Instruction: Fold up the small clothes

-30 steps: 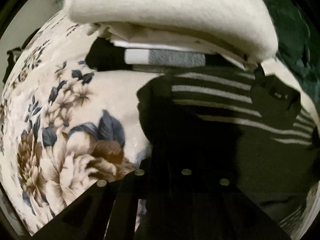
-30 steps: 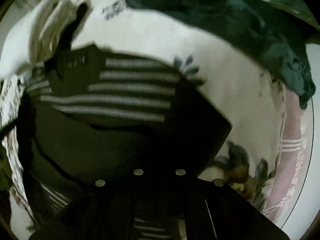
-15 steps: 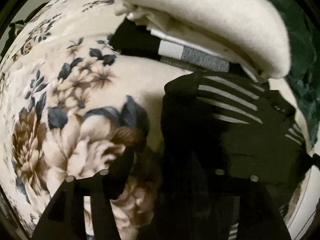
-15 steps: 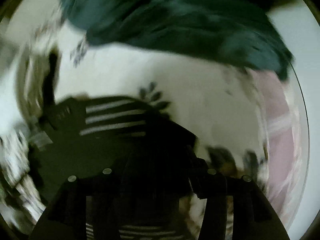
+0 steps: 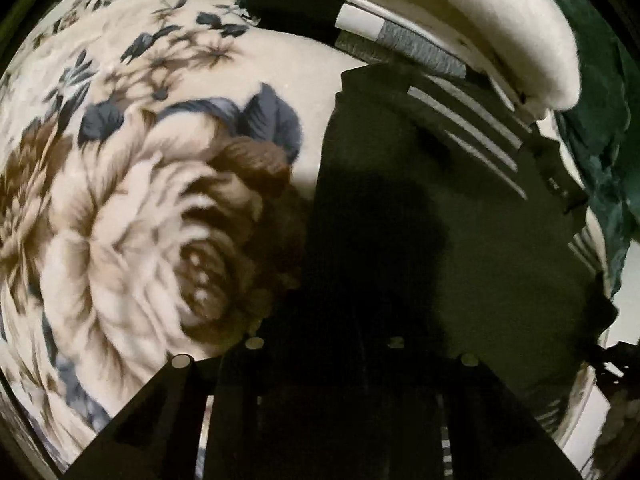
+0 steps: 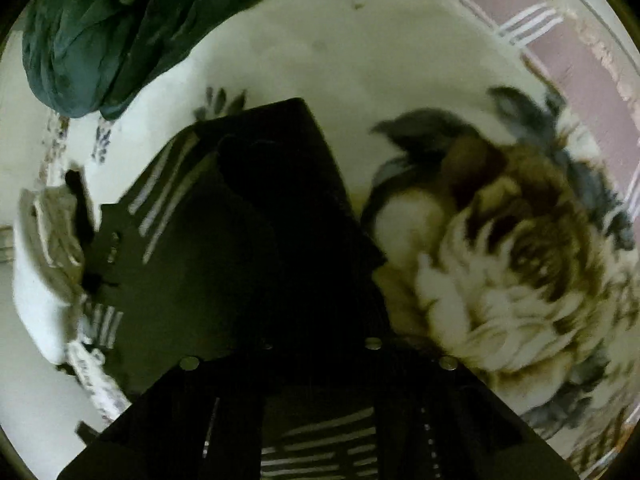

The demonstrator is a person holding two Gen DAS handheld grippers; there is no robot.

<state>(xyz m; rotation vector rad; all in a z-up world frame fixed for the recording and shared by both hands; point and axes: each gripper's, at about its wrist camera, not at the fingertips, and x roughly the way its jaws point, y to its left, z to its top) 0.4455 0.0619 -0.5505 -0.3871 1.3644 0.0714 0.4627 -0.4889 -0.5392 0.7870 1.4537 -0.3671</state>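
The garment [image 5: 460, 216] is black with thin white stripes, and it lies partly folded on a cream floral blanket [image 5: 140, 220]. In the left wrist view it spreads straight ahead of the left gripper [image 5: 320, 344] and off to its right, with a straight folded edge running up just past the fingers. The stripes show at its far end and again at its right edge. In the right wrist view the same garment [image 6: 192, 272] lies ahead and to the left of the right gripper [image 6: 320, 344], a squared dark corner reaching farthest forward, and striped cloth also shows below, between the finger bases.

The left gripper's jaws have just been closing and stand narrowly apart. Dark cloth fills the space between them, but the shadow there is too deep to tell whether the pads press on it. The right gripper's jaws have just closed to nearly shut over the dark cloth; the black fingers merge with the black fabric, so the grip itself is hard to make out.

Beyond the garment, ahead and right of the left gripper, sits a stack [image 5: 460, 20] of folded pale clothes, touching the garment's far end. A crumpled green cloth [image 6: 108, 36] lies ahead and left of the right gripper, apart from the garment. A pink striped sheet [image 6: 560, 52] borders the blanket far to its right.
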